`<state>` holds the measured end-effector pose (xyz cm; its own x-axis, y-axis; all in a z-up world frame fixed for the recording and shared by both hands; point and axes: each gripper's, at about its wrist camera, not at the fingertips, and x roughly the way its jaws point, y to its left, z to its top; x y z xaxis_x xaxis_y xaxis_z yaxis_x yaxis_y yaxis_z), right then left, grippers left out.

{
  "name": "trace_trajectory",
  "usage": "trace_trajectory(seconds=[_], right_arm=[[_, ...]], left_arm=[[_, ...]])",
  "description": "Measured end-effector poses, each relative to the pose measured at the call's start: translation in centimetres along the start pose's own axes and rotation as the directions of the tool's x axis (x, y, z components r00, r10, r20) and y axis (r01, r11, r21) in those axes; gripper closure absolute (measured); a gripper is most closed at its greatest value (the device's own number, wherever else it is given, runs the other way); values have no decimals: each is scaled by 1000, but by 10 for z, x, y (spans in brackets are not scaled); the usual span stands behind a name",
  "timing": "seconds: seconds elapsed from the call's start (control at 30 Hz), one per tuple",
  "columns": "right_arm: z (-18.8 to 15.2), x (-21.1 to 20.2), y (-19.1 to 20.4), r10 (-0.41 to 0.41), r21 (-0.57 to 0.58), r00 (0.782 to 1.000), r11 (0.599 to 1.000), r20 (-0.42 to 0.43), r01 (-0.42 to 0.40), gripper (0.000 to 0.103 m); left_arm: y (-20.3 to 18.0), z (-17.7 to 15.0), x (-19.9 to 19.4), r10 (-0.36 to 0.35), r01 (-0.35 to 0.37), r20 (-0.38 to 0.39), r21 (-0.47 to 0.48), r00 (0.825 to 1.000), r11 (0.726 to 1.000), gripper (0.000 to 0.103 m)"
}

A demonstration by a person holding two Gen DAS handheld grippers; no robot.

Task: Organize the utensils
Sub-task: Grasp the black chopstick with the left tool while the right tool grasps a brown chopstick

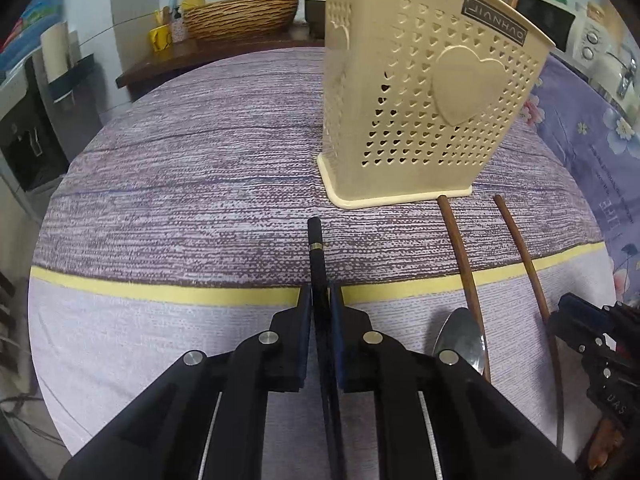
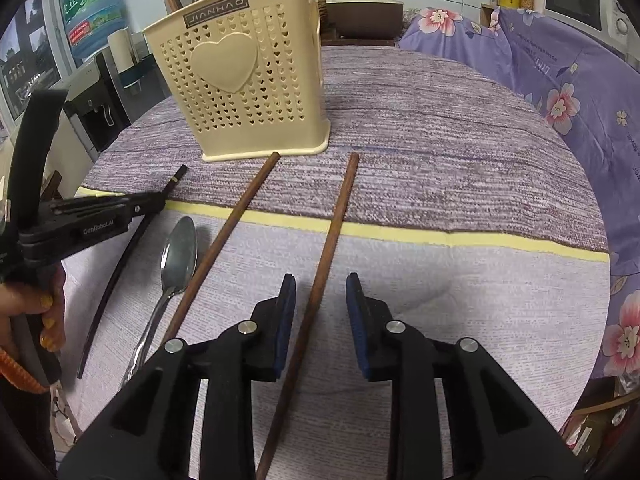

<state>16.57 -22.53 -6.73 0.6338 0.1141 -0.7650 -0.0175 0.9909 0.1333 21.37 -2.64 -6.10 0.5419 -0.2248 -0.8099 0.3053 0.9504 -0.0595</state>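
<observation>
The left gripper point(image 1: 321, 304) has its black jaws pressed tight on a slim black chopstick point(image 1: 316, 248), a glossy square-ended stick with a thin gold band near its top. The stick runs forward between the blue rubber pads and its end lies over the cloth point(image 1: 180, 168), short of the holder point(image 1: 420, 92).

The right gripper point(image 2: 321, 292) stands wide apart, holding nothing; a brown chopstick point(image 2: 334, 224) of matte dark wood lies on the cloth between its ribbed blue pads point(image 2: 286, 312), touching neither as far as can be seen. A second brown stick point(image 2: 236, 216) lies to the left of it, angled, its far end just at the holder's base. A polished steel spoon point(image 2: 178, 252) lies bowl-up beside that stick, between it and the black chopstick.

The holder is a cream plastic box, upright, its walls pierced with rows of small heart holes around one large raised heart, with a flat flared foot. Wooden handles poke from its top. The tablecloth is woven, mottled purple, with a pale yellow stripe and a lighter lilac band nearest the grippers.
</observation>
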Motion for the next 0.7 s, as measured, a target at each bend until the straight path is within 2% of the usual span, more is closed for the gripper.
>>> trace_trajectory(seconds=[0.03, 0.13, 0.2, 0.37, 0.5, 0.7], right_arm=[[3, 1, -1, 7, 6, 1000, 1000, 2, -7, 76], [16, 6, -2, 3, 20, 1000, 1000, 5, -4, 76], [22, 13, -1, -17, 18, 1000, 1000, -2, 17, 76], [38, 32, 0, -70, 15, 997, 997, -22, 70, 76], [48, 46, -5, -74, 43, 996, 996, -44, 76, 76], [64, 60, -5, -102, 18, 994, 995, -36, 102, 77]], left_arm=[[-1, -1, -1, 2, -2, 1, -2, 1000, 1000, 90], [-3, -2, -2, 22, -22, 10, -4, 1000, 1000, 71], [-6, -3, -2, 36, -36, 13, -2, 999, 999, 68], [-10, 3, 5, 82, -82, 14, 21, 997, 996, 68], [-9, 8, 9, 94, -95, 14, 19, 995, 995, 70], [-14, 14, 11, 95, -96, 14, 31, 995, 995, 85]])
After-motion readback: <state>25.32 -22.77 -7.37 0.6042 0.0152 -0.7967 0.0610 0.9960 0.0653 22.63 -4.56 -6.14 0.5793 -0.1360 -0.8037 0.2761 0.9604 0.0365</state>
